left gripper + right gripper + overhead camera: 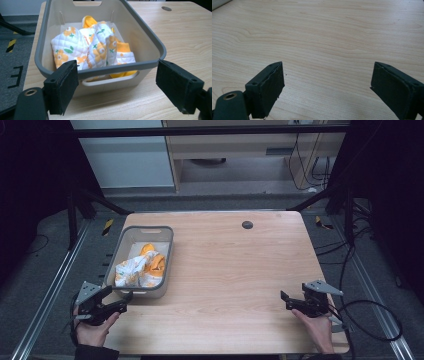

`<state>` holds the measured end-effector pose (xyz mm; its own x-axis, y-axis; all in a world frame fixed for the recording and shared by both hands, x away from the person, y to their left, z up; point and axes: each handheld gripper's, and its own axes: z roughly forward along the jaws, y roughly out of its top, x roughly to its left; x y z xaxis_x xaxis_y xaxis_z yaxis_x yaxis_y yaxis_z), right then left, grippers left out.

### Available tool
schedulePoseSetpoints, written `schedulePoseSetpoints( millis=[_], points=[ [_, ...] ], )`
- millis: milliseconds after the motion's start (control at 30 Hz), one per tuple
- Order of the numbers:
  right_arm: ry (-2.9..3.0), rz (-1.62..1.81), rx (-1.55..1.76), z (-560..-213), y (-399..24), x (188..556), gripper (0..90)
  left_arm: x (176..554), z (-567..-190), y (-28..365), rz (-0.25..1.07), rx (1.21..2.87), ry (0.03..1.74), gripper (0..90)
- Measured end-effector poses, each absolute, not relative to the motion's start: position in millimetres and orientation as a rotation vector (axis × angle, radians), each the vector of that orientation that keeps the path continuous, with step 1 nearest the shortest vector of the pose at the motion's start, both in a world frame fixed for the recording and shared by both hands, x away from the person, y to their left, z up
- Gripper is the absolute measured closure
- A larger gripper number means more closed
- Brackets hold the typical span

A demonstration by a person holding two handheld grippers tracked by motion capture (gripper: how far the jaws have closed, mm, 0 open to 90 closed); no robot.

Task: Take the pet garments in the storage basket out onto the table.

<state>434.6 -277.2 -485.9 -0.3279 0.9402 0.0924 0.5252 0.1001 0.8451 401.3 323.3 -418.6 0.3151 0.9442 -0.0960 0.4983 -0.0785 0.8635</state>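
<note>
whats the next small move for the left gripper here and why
Probably ease the left gripper forward and up over the basket's near rim, toward the flowered cloth. Its jaws stand open and empty, just short of that rim, and the cloth lies bunched inside.

— What is the table [235, 270] made of?
— Pale wood, smooth and matt, with clear grain. The bin [150, 41] looks like grey plastic, slightly satiny.
— And inside it?
— Quilted cloth [92, 45], soft and matt. The left gripper [116, 86] has rough black pads [63, 85].
</note>
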Motion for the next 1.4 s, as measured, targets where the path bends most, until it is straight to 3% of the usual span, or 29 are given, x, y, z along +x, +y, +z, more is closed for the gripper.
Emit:
schedulePoseSetpoints(
  millis=[867, 1400],
  points=[
    [1.905, 1.137, 1.403, -486, -277, 434, 11.4, 424, -374, 319, 0.687, 1.693, 1.219, 19.8],
    [1.915, 1.138, 1.4, -487, -276, 434, 11.3, 453, -346, 312, 0.715, 1.805, 1.206, 20.0]
  ],
)
